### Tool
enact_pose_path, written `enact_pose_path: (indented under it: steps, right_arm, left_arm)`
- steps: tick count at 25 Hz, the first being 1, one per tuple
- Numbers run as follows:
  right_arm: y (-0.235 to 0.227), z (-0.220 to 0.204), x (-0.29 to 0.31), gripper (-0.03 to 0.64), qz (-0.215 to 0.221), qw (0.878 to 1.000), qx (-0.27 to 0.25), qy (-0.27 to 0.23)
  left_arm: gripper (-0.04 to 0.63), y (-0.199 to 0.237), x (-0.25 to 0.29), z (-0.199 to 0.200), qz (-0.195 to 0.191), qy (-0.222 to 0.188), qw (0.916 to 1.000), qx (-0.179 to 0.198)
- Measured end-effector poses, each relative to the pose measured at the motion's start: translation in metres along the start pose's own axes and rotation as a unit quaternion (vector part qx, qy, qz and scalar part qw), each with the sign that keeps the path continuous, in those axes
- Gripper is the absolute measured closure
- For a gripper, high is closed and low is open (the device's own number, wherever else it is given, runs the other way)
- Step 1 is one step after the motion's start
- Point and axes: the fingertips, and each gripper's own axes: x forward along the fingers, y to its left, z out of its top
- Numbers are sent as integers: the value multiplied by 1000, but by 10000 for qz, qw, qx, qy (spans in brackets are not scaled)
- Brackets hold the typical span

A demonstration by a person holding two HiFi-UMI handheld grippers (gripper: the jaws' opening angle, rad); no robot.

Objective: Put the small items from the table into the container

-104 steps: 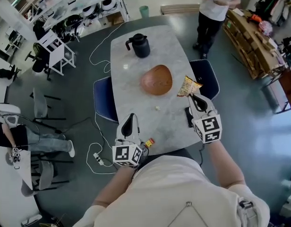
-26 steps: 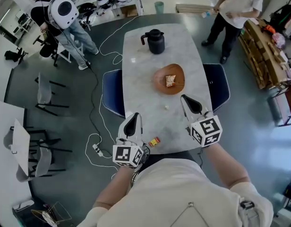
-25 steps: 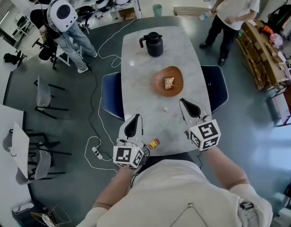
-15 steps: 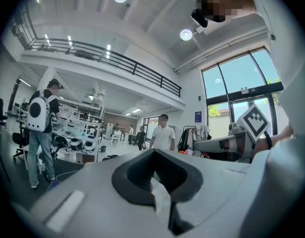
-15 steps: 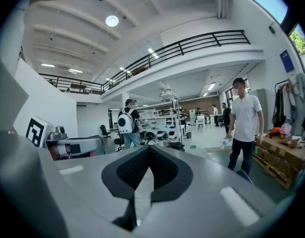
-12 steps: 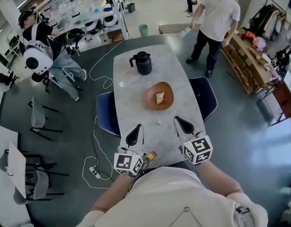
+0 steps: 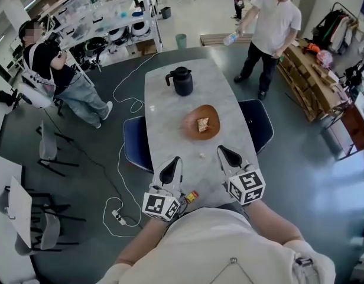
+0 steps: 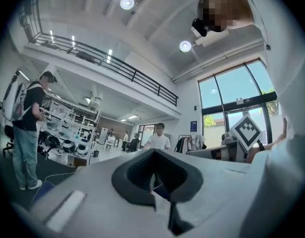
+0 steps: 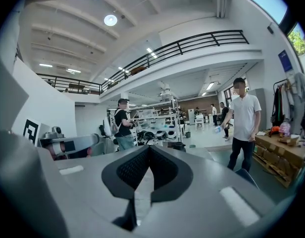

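A brown wooden bowl (image 7: 209, 132) sits mid-table on the marble table (image 7: 164, 123), with a snack packet (image 7: 202, 124) lying in it. A tiny white item (image 7: 201, 155) lies on the table just short of the bowl. A small red-and-yellow item (image 7: 191, 197) rests at the near edge, right beside my left gripper (image 7: 171, 167). My right gripper (image 7: 226, 154) hovers over the near right of the table. Both point away from me, level, jaws shut and empty. The left gripper (image 8: 153, 151) and the right gripper (image 9: 149, 147) show closed pads in their own views.
A black jug (image 7: 182, 80) stands at the far end of the table. Blue chairs flank the table at the left (image 7: 135, 144) and the right (image 7: 259, 120). White cables (image 7: 120, 176) trail over the floor at the left. One person (image 7: 267, 31) stands beyond the far right corner, another (image 7: 55, 76) at the far left.
Earlier my right gripper held the snack packet near the bowl; now the packet lies in the bowl and that gripper is empty, drawn back toward me. The bystander at the left has shifted.
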Motion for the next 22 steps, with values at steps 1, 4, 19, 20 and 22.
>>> enact_pose_path:
  steps: [1, 4, 19, 20, 22]
  right_arm:
    - [1, 0, 2, 588, 11, 10000, -10, 2]
    - [3, 0, 6, 589, 48, 10000, -18, 28]
    - [41, -17, 23, 588, 472, 9983, -114, 329]
    - [45, -22, 26, 589, 526, 9978, -118, 391]
    - [53, -39, 34, 589, 635, 9961, -132, 594]
  left_arm:
    - [592, 2, -1, -1, 11, -26, 10000, -36]
    - [592, 10, -4, 1, 123, -1, 9999, -57]
    - [592, 39, -40, -6, 709, 121, 9973, -141]
    - [592, 42, -45, -7, 752, 143, 9970, -147]
    - [592, 48, -54, -10, 842, 172, 9962, -158]
